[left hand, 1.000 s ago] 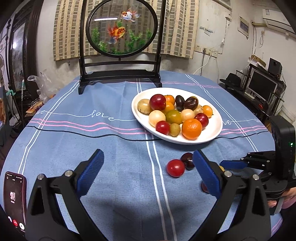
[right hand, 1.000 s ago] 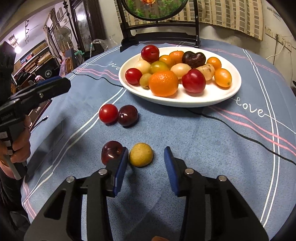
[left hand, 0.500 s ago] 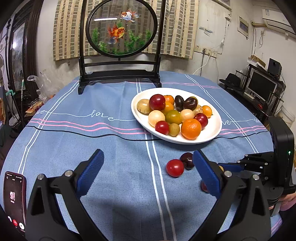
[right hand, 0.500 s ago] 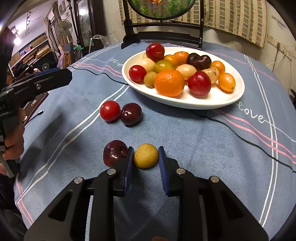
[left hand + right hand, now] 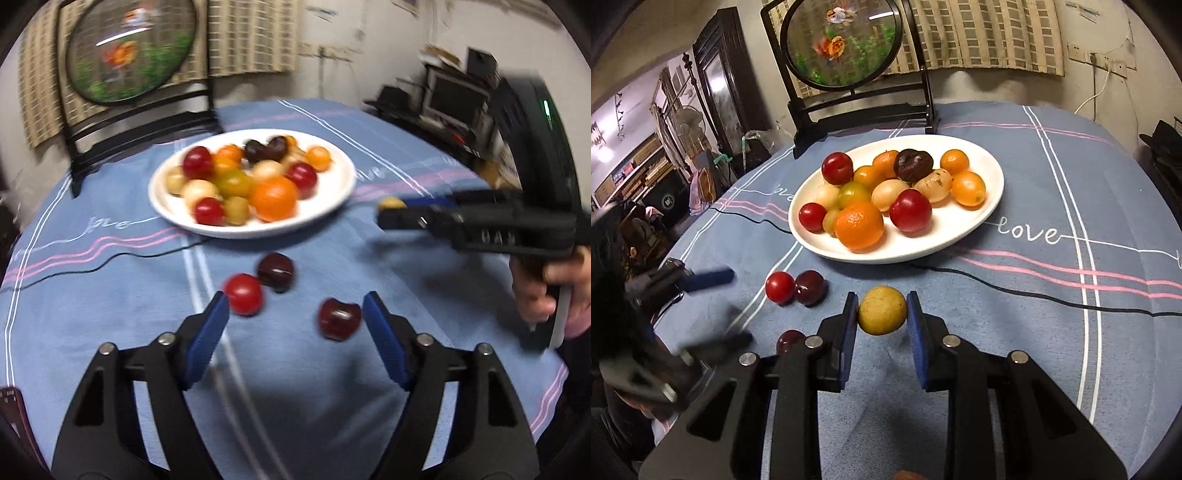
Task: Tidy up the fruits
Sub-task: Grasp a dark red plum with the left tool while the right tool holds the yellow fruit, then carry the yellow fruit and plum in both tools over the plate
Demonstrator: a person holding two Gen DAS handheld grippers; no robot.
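My right gripper is shut on a small yellow fruit and holds it above the cloth, short of the white plate piled with several fruits. In the left wrist view the right gripper hangs to the right of the plate, the yellow fruit at its tip. My left gripper is open over three loose fruits: a red tomato, a dark plum and a dark red plum near its right finger.
A round goldfish screen on a black stand stands behind the plate. A thin black cable runs across the blue tablecloth. A phone lies at the left edge. A monitor and clutter stand beyond the table's right side.
My right gripper closed on the yellow fruit and lifted it off the cloth. My left gripper moved forward and right, over the loose fruits, still open.
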